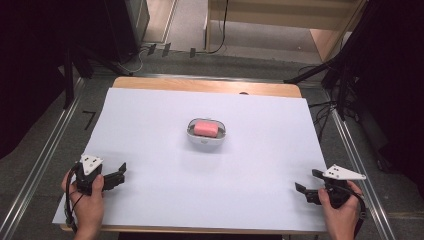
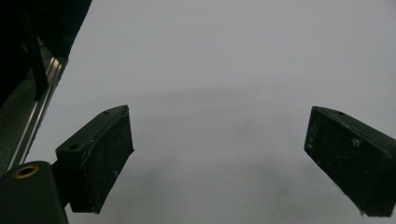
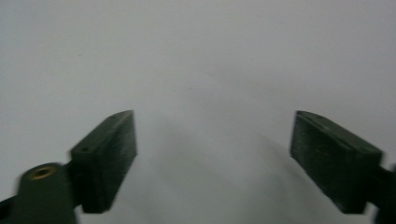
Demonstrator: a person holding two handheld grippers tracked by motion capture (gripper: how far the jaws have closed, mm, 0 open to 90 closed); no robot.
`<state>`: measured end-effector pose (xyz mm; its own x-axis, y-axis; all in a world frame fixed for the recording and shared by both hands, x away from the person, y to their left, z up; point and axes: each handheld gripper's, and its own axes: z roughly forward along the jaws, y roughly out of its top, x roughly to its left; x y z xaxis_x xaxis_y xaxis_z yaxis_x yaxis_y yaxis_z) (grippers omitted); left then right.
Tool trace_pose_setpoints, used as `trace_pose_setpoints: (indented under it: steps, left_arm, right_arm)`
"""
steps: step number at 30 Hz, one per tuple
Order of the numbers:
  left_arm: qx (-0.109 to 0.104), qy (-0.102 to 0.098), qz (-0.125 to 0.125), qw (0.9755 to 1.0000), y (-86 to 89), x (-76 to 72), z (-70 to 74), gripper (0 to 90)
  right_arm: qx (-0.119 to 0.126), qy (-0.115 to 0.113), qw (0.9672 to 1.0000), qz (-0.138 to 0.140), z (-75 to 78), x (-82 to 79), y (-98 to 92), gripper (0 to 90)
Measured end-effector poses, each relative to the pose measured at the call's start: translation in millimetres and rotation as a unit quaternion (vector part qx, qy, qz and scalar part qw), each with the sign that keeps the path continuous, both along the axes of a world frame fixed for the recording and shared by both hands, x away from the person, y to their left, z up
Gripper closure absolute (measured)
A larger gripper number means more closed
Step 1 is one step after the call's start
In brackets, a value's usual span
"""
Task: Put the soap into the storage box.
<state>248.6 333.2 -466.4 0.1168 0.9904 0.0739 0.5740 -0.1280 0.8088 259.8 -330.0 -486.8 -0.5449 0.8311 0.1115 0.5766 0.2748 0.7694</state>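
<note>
High view: one pink block (image 1: 205,128) in one white dish (image 1: 205,140), two grippers spread

Two black grippers — the left gripper (image 1: 121,171) and right gripper (image 1: 307,184) — each topped by a grey three-cornered plate, trailing a black cable; flat, scuffed jaws, a brass-ringed hole beside one.

We saw the white sheet (image 1: 165,190) evenly and brightly lit from above against dark surroundings, while both gripper views were dim and grey, the right one blurred, with soft shadows pooled between the black jaws.
</note>
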Motion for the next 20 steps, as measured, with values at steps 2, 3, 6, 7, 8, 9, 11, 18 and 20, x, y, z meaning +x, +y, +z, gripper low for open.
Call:
trace_pose_setpoints:
  steps: [2,3,6,7,8,9,11,18,20]
  left_arm:
    - [0.001,0.0,-0.001,1.0,-0.2,0.2,-0.1,8.4]
    - [0.001,-0.001,0.0,1.0,-0.5,0.2,-0.2,8.5]
    - [0.001,-0.001,0.0,1.0,-0.5,0.3,-0.3,8.5]
    - [0.002,0.0,0.0,1.0,-0.5,0.3,-0.2,8.5]
    - [0.002,0.0,0.0,1.0,-0.5,0.3,-0.2,8.4]
    - [0.001,-0.001,0.0,1.0,-0.5,0.2,-0.2,8.4]
    - [0.001,-0.001,0.0,1.0,-0.4,0.1,-0.2,8.5]
    - [-0.005,-0.003,0.001,1.0,1.1,-0.8,0.3,8.5]
    - [-0.007,-0.004,0.002,1.0,1.6,-1.1,0.5,8.5]
  right_arm:
    - [0.017,-0.013,0.9995,-0.025,-2.5,-8.6,-8.5,16.7]
    - [0.028,-0.025,0.9991,-0.021,-1.9,-12.0,-10.6,17.8]
    - [0.037,-0.043,0.998,-0.027,-1.5,-18.4,-11.2,15.5]
    - [0.032,-0.048,0.9979,-0.028,-1.5,-19.6,-10.1,15.5]
    - [0.026,-0.055,0.9977,-0.03,-1.5,-20.6,-9.1,15.8]
    - [0.025,-0.063,0.997,-0.037,-1.9,-22.5,-8.9,17.4]
    - [0.03,-0.071,0.9959,-0.048,-1.9,-24.5,-10.3,20.4]
    - [0.014,-0.082,0.9943,-0.066,-2.7,-26.7,-7.4,22.8]
    - [0.003,-0.087,0.9933,-0.075,-2.6,-27.7,-5.5,18.5]
